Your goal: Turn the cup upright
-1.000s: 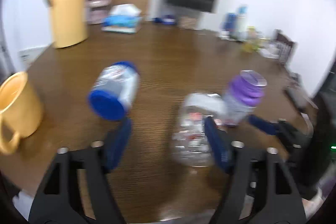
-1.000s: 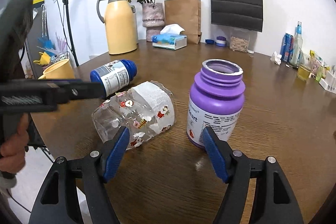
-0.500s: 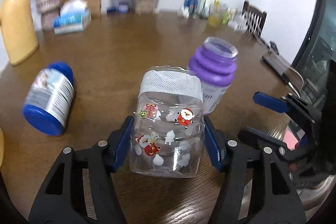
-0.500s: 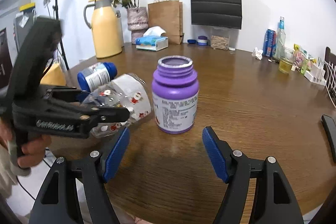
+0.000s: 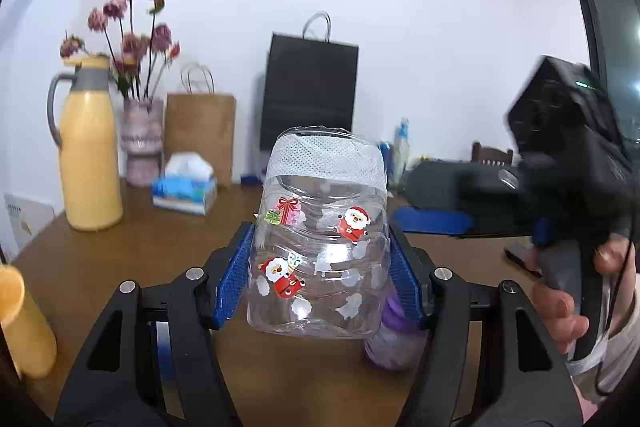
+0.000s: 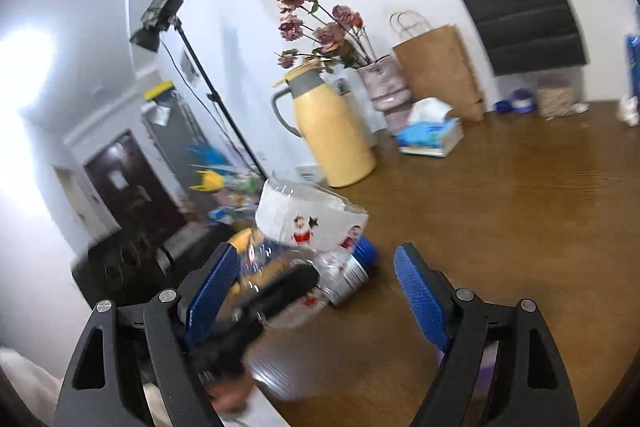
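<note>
My left gripper point(image 5: 320, 239) is shut on a clear plastic cup point(image 5: 320, 247) with Santa stickers. It holds the cup off the wooden table point(image 5: 160, 267), with the white mesh band end up and the base tilted toward the camera. In the right wrist view the cup point(image 6: 308, 223) hangs just ahead of my right gripper point(image 6: 316, 255), close to its left finger. The right gripper is open with nothing gripped. One black finger of the left gripper point(image 6: 280, 291) crosses in front of the cup. In the left wrist view the right gripper point(image 5: 432, 225) sits right of the cup, in a hand point(image 5: 568, 307).
A purple bottle point(image 5: 392, 339) stands behind and below the cup. A blue-lidded bottle point(image 6: 356, 267) lies on its side by a yellow mug point(image 5: 20, 323). A yellow thermos point(image 5: 90, 163), a flower vase point(image 5: 140, 143), a tissue box point(image 5: 186, 187) and paper bags line the back.
The left gripper closed on the lying cup, lifted it off the table and turned its band end upward. The right gripper swung left toward the cup and stayed open.
</note>
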The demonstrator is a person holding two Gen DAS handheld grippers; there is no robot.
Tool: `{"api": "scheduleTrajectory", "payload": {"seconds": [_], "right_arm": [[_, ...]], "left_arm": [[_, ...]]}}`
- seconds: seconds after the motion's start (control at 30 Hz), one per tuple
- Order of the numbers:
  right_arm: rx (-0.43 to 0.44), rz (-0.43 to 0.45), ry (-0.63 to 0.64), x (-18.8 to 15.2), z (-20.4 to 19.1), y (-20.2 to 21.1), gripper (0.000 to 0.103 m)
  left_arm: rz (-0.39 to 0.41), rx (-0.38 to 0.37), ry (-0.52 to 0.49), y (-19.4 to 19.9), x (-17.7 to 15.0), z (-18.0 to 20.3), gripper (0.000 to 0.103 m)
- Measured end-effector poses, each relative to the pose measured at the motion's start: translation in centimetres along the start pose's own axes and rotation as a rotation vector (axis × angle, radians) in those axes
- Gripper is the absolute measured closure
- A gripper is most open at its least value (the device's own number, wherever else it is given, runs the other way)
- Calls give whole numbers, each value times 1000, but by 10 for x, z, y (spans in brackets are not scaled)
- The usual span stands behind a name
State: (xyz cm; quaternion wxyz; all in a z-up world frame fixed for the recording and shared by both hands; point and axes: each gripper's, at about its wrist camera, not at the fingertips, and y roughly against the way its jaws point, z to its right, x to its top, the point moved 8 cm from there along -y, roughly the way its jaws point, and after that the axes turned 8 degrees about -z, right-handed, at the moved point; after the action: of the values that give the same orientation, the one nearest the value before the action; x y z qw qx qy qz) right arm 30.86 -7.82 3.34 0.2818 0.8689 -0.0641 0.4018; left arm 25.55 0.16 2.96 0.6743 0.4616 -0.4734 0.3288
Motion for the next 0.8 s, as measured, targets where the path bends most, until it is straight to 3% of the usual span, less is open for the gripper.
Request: {"api": "scheduleTrajectory", "payload": {"seconds": [0.1, 0.17, 0.23, 0.27, 0.37, 0.43, 0.47, 0.53, 0.6, 0.8], "right_arm": [[82, -58, -76, 22, 15, -20, 18], [144, -36, -102, 35, 22, -26, 37], [134, -59, -109, 42, 30, -35, 37], [108, -62, -95, 43, 32, -37, 37], [-76, -37, 47, 50, 32, -38, 38], [-272, 19, 261, 54, 20, -34, 38], [-322, 32, 345, 54, 14, -35, 38], [-366, 48, 506, 48, -3, -38, 37], [-441, 45, 565, 47, -4, -43, 36], [-417, 24, 502, 47, 18, -55, 35]], "left_arm": [[19, 41, -36, -13, 13, -5, 43], [29, 64, -62, -21, 18, -6, 43], [12, 61, -44, -31, 19, -12, 42], [-13, 43, -24, -38, 18, -17, 42], [-119, -3, -19, -55, 12, -21, 40], [-181, -65, 10, -62, 12, -22, 39], [-214, -118, 23, -66, 13, -21, 39], [-213, -128, 34, -73, 18, -24, 44], [-214, -119, -16, -82, 19, -24, 45], [-274, -108, -3, -99, 8, -30, 45]]}}
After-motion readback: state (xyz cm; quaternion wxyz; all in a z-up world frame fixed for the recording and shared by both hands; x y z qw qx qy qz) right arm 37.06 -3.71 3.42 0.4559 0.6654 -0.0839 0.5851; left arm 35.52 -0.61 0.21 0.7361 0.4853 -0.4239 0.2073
